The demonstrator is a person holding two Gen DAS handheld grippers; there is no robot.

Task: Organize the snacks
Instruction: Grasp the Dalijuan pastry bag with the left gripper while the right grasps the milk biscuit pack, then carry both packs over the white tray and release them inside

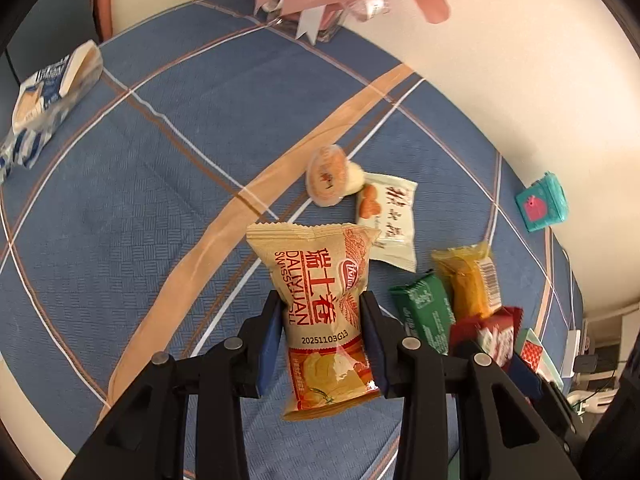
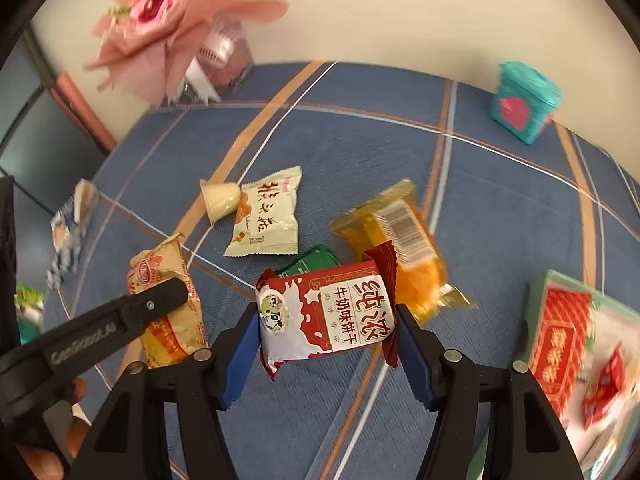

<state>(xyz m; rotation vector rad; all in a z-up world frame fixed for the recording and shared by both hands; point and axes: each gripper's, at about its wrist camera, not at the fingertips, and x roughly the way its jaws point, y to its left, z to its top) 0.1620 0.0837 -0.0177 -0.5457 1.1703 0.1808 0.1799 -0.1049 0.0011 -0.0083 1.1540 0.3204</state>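
Observation:
My left gripper point(image 1: 323, 312) is shut on a tan Swiss roll packet point(image 1: 320, 300), held above the blue plaid tablecloth point(image 1: 160, 200); it also shows in the right wrist view point(image 2: 168, 304). My right gripper point(image 2: 326, 320) is shut on a red-and-white milk biscuit packet point(image 2: 328, 316), seen too in the left wrist view point(image 1: 492, 336). On the cloth lie a white snack packet point(image 2: 266, 216), a jelly cup point(image 2: 220, 200), a green packet point(image 2: 310, 260) and a yellow packet point(image 2: 404, 236).
A teal box point(image 2: 522, 102) stands at the back right by the wall. A pink bouquet in a glass vase point(image 2: 168, 28) stands at the back. A blue-and-white biscuit pack point(image 1: 48, 100) lies far left. A red-and-green snack box point(image 2: 576, 340) sits at the right edge.

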